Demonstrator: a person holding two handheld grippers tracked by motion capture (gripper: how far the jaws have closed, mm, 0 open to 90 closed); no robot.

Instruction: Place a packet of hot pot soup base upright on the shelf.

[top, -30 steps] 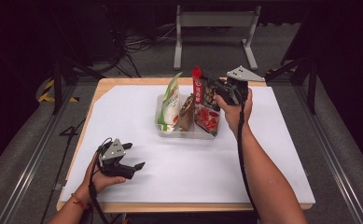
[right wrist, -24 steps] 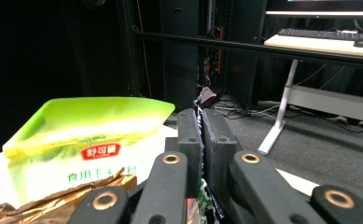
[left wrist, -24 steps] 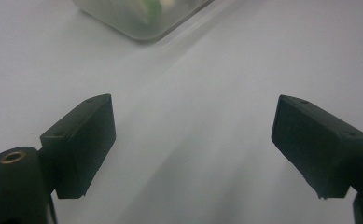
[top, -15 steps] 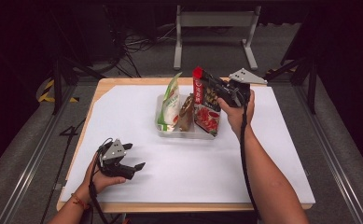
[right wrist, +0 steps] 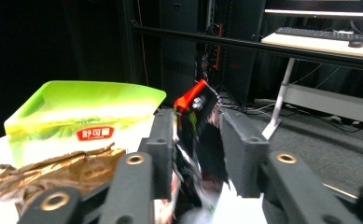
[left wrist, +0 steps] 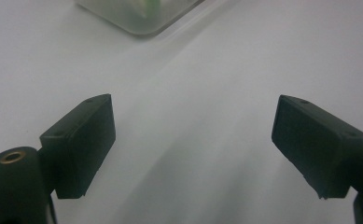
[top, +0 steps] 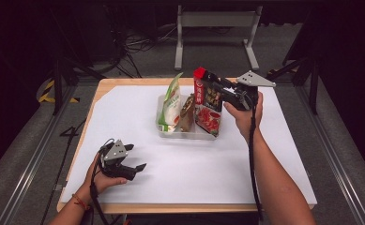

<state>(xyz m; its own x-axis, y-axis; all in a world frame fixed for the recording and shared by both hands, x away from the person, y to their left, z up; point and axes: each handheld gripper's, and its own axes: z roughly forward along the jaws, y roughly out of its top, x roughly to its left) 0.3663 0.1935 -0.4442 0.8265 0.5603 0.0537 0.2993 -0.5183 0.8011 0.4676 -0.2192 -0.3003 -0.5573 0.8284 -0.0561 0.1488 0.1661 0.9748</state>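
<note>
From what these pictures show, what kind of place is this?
Probably a lab or studio bench for recording, not a home. A wooden table under white paper stands among dark metal frame rails; loose black cables lie on the grey floor, and a white desk with a black keyboard stands behind.

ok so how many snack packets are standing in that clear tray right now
3: a green packet at the left end, a brown packet in the middle, and a red packet at the right, pinched by the right hand-held gripper. More could be hidden behind.
</note>
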